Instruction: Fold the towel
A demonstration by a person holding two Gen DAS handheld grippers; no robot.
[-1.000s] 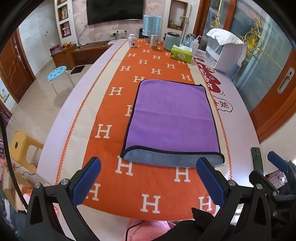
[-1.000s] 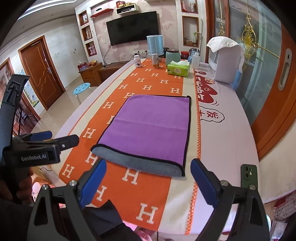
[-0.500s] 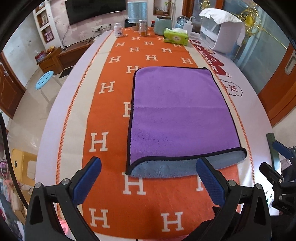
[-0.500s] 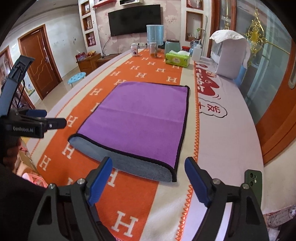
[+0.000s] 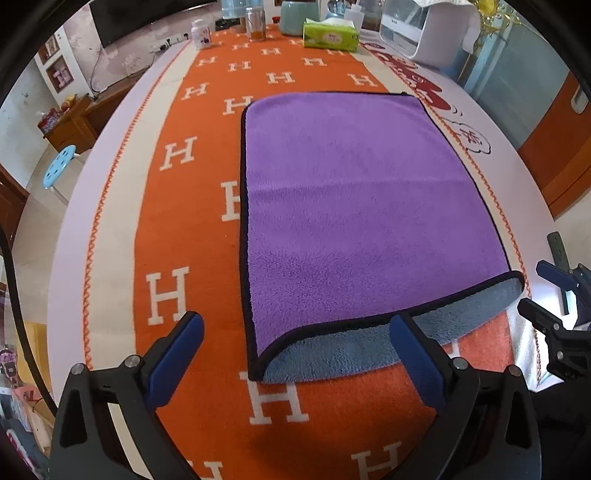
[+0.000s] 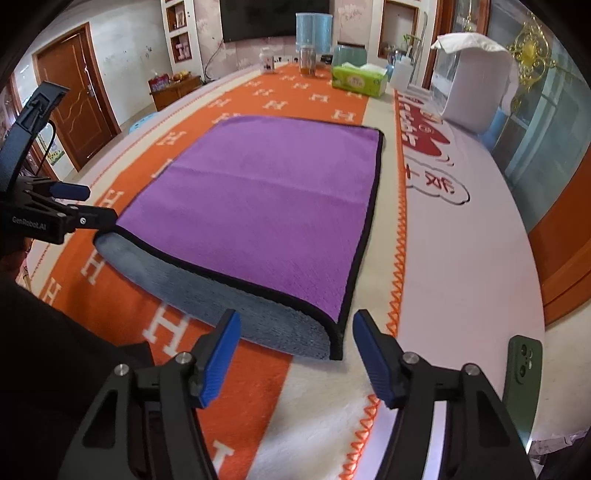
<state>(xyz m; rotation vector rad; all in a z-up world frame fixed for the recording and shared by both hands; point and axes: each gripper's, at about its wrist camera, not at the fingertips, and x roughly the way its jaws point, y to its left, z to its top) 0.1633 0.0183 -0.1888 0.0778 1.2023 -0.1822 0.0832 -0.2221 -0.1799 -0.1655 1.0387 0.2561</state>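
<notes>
A purple towel [image 5: 362,206] with a black hem lies flat on the orange H-pattern table cover; it also shows in the right wrist view [image 6: 258,206]. Its near edge is turned up, showing the grey underside [image 5: 369,350]. My left gripper [image 5: 295,354] is open and empty, its jaws astride the towel's near left corner. My right gripper [image 6: 295,350] is open and empty, just before the near right corner. Each gripper shows at the edge of the other's view.
A dark green phone [image 6: 522,373] lies on the table at the near right. At the far end stand a green tissue box [image 5: 330,35], a glass jar [image 5: 255,22], a white bottle [image 5: 201,33] and a white appliance [image 6: 476,88].
Both grippers have moved forward and down toward the towel's near edge. The right gripper's jaws have narrowed a little. The towel has not moved.
</notes>
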